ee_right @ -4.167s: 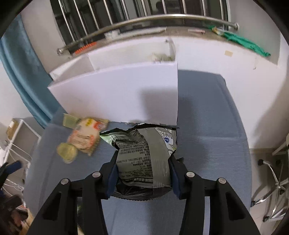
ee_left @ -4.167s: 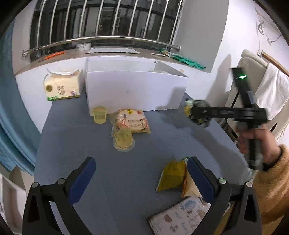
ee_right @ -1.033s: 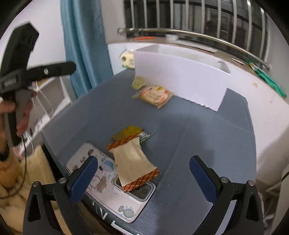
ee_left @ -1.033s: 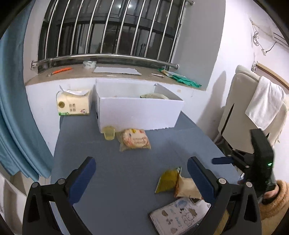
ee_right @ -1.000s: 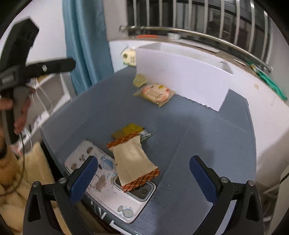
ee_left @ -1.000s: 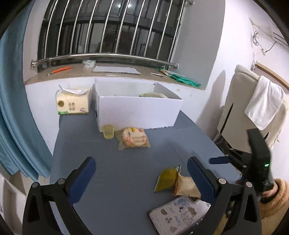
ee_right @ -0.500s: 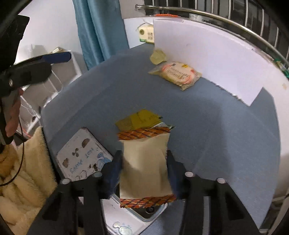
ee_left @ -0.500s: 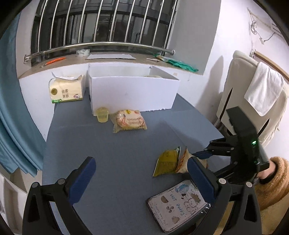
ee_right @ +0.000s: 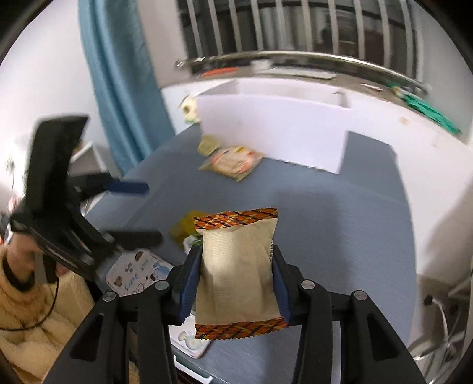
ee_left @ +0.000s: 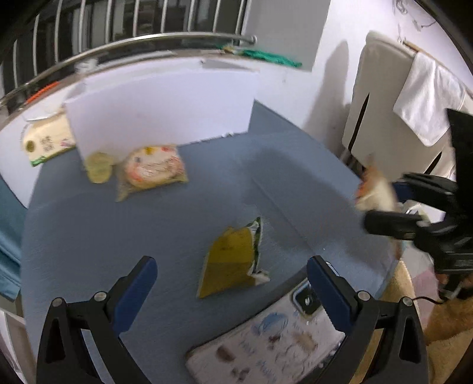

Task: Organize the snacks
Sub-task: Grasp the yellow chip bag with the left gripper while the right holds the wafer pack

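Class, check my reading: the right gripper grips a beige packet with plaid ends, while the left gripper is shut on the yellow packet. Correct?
Not quite. The right gripper does grip the beige packet, but the left gripper is open, with the yellow packet lying free on the table. The left wrist view shows it.

Indoor light, even and cool, came from overhead — the window bars (ee_right: pixel 295 26) backed onto darkness outside. Soft shadow lay on the wall beside the chair (ee_left: pixel 381 88) and under the white box (ee_left: pixel 159 109). Both views showed strong fisheye bending with black corners. Motion blur smeared the left wrist view most — the round snack bag (ee_left: pixel 152 171) and phone case (ee_left: pixel 266 339) unsharp; the tan packet (ee_right: pixel 236 265) stayed crisp.
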Tool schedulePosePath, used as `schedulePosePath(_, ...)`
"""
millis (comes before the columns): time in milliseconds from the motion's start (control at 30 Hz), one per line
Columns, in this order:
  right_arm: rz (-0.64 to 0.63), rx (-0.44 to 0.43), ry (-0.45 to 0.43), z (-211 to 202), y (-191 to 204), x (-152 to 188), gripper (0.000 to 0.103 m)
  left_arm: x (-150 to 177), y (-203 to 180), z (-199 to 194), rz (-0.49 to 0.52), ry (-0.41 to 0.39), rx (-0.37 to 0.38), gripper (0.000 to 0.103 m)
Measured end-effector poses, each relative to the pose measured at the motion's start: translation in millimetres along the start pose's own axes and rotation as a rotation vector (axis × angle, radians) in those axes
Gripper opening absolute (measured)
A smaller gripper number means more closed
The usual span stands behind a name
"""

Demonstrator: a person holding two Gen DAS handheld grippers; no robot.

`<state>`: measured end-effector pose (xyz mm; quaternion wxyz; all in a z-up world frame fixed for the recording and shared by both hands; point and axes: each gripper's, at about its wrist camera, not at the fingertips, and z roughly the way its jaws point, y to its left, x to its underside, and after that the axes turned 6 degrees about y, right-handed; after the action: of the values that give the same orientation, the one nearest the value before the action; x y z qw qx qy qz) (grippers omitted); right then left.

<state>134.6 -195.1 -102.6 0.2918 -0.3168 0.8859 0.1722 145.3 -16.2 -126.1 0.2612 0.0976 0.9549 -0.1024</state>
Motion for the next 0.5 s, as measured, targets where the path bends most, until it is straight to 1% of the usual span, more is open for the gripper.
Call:
schedulePosePath(133, 0.083, -0.019, -0.039, -11, -13, 10, 0.049, -12, -6, 29, -0.027, 0.062, -0.059, 0.103)
schedulePosePath(200, 0.111, -0.029, -0.042, -12, -17, 15, 0.049, -13, -8, 35, -0.019, 0.077, -0.054, 0.097)
schedulePosePath(233, 0.118, -0.034, -0.042, -9, -19, 15, 0.049, -12, -10, 38, 0.003, 0.081, -0.043, 0.074)
schedulePosePath(267, 0.124, -0.039, -0.04, -7, -20, 16, 0.049, -10, -13, 41, 0.031, 0.089, -0.057, 0.048)
schedulePosePath(300, 0.128, -0.043, -0.041, -8, -21, 18, 0.049, -10, -15, 39, 0.056, 0.076, -0.094, 0.04)
schedulePosePath(367, 0.139, -0.058, -0.045, -8, -22, 19, 0.049, -10, -12, 36, 0.038, 0.075, -0.053, 0.039)
schedulePosePath(400, 0.143, -0.063, -0.048, -8, -23, 20, 0.049, -9, -9, 32, 0.022, 0.059, -0.034, 0.038)
schedulePosePath(433, 0.146, -0.065, -0.052, -7, -23, 19, 0.049, -9, -8, 30, 0.024, 0.053, -0.038, 0.038)
schedulePosePath(500, 0.153, -0.076, -0.061, -7, -23, 17, 0.049, -10, -4, 18, 0.029, 0.014, -0.038, 0.038)
